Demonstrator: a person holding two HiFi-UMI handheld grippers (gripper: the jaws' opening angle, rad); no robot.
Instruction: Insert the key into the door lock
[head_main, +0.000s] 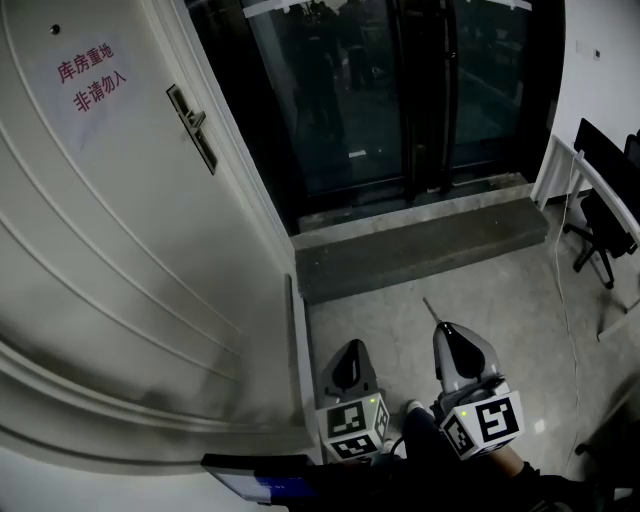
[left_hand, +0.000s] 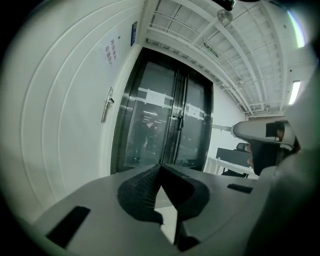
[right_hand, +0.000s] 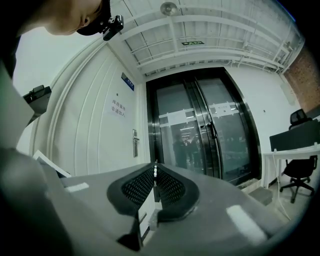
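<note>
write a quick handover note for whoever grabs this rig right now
Left gripper: shut, nothing in it.
Right gripper: shut on the key, whose thin end sticks out past the jaws.
Door lock: on the white door, ahead and to the left, well clear of both grippers.
Done: key is gripped.
Left: carry the key to the lock, line it up, insert it.

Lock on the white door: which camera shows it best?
The head view: the lock is largest and clearest there. Both gripper views show it only small and distant.
</note>
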